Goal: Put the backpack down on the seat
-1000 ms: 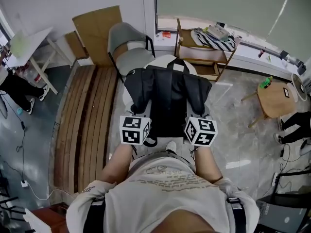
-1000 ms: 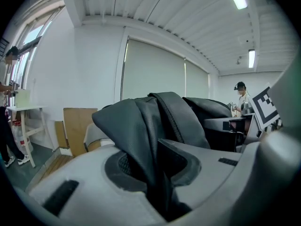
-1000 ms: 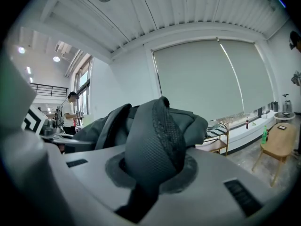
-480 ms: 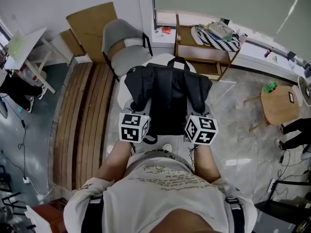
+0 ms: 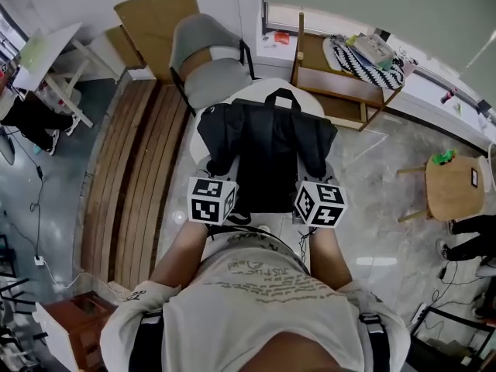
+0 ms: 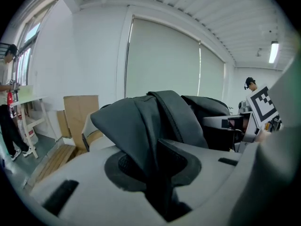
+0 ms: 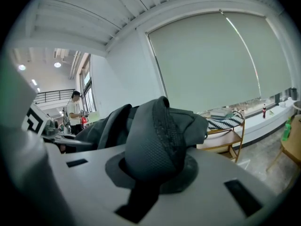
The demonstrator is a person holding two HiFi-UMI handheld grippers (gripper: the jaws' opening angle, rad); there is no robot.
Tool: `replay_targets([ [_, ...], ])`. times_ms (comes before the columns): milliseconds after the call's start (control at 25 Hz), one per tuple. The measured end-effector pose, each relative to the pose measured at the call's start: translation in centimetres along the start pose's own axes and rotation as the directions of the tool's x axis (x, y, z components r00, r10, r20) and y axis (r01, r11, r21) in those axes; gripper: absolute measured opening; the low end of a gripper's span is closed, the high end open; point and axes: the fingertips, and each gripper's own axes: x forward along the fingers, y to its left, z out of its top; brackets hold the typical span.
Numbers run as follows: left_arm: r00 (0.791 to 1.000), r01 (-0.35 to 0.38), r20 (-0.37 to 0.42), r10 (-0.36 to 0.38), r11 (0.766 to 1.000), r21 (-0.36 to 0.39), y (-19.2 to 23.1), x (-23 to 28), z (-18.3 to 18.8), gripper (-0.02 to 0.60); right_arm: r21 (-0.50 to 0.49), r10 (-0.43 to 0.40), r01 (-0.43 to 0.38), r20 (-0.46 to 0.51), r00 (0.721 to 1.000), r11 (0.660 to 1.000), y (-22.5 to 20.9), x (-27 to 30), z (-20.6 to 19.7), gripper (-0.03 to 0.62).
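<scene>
Black soft fabric backpack [image 5: 267, 157] spread over white rounded seat [image 5: 257, 96], back panel up, top handle pointing away from person; cannot tell if weight already rests on seat

Left gripper [image 6: 157, 173] pinching fold of smooth black fabric at pack's near corner. Right gripper [image 7: 149, 171] clamped on mesh-padded strap [image 7: 155, 140]

Handling, as judged: limp, sags between the two holds, moderate weight, not fragile. Padded strap is surest hold; smooth fabric may slip

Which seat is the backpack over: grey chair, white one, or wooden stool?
The white seat, directly beneath the black backpack; the grey chair stands beyond it, the round wooden stool off to the right.
</scene>
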Motion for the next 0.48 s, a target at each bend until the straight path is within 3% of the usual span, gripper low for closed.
replay_targets([
  [480, 1.0, -0.022, -0.01, 0.022, 0.999, -0.048, 2.9, 2.0, -0.9, 0.087, -0.04, 0.04, -0.042, -0.054, 0.998, 0.998, 0.6, 3.7, -0.5, 0.057],
])
